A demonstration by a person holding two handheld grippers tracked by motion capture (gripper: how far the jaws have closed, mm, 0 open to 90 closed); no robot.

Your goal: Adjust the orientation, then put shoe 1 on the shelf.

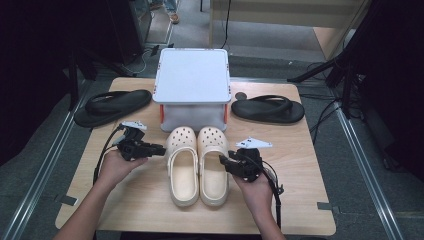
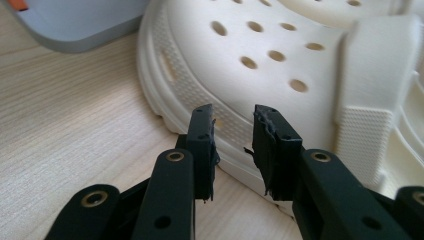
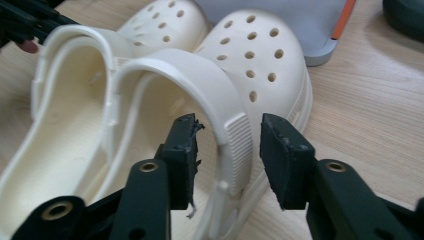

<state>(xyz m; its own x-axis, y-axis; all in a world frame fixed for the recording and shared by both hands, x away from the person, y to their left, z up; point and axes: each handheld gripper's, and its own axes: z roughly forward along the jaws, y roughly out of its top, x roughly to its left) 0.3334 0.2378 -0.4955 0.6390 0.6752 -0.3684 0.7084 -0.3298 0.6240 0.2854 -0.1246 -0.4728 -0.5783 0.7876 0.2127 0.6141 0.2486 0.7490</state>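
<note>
Dark floor and cables ring our wooden table (image 1: 150, 210), and we work from its near edge. Largest on it is the grey box (image 1: 192, 82) at the back, with a black sandal (image 1: 112, 106) to its left and another black sandal (image 1: 268, 108) to its right. In front of the box, at the middle, sit our cream clogs side by side, toes touching the box: the left clog (image 1: 181, 167) and the right clog (image 1: 213, 165). We judge them light, springy foam, stiff enough to keep shape and a little slick on the smooth toe, so the thick side wall or the ribbed heel strap is the place to pinch. Our left gripper (image 2: 232, 137) stands open just off the left clog's outer sole edge, nothing between its jaws. Our right gripper (image 3: 227, 145) is open too, its jaws straddling the right clog's strap (image 3: 237, 145) without pressing it.
</note>
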